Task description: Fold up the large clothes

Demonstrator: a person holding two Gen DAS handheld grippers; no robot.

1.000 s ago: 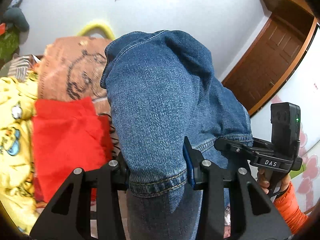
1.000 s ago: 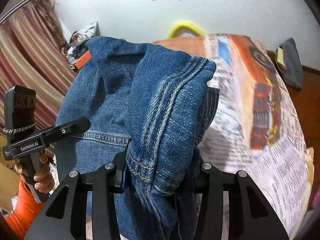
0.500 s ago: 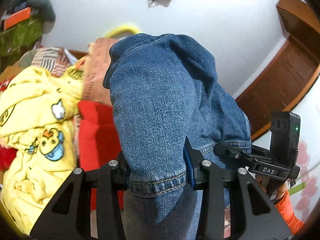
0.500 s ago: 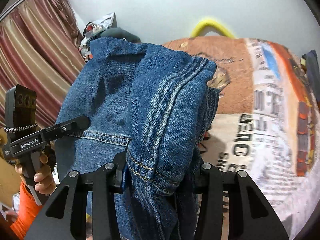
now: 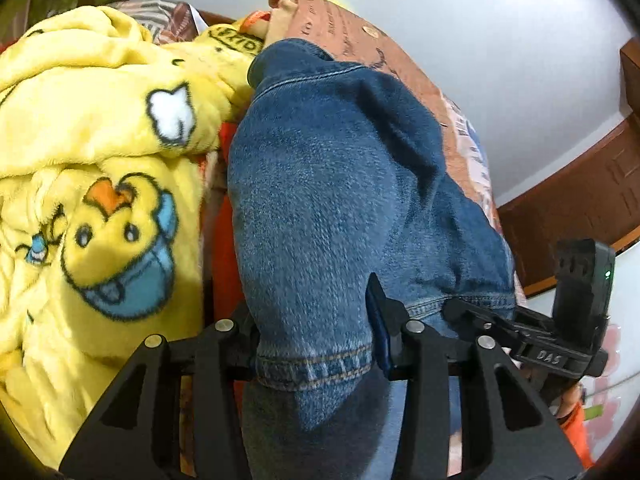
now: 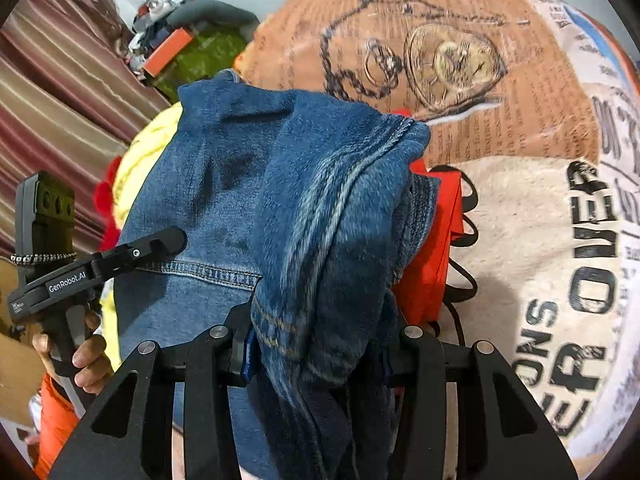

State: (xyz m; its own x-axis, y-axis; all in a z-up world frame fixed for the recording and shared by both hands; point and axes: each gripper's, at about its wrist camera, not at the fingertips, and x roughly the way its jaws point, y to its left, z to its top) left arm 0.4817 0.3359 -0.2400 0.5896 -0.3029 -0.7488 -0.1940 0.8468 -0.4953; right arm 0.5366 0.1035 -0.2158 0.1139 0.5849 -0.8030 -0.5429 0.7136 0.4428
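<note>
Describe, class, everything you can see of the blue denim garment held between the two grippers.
The denim garment is mid-blue, faded, with orange-brown stitched hems and a triple-stitched seam. It is bunched and doubled over, not flat. The left gripper has a hemmed edge between its jaws, which are opening; the right gripper clamps a thicker bunch. It hangs over a printed bedcover, beside a yellow duck blanket and red cloth.

Both views tilted downward: less white wall point(image 5: 500, 60), more bed. Yellow duck-print blanket point(image 5: 100, 200) now filling the left-wrist view's left side, red cloth point(image 5: 224, 240) nearly hidden. Printed bedspread point(image 6: 520, 200) larger behind the jeans point(image 6: 280, 200). Left gripper point(image 5: 316, 340) jaws opening, denim between them.
</note>
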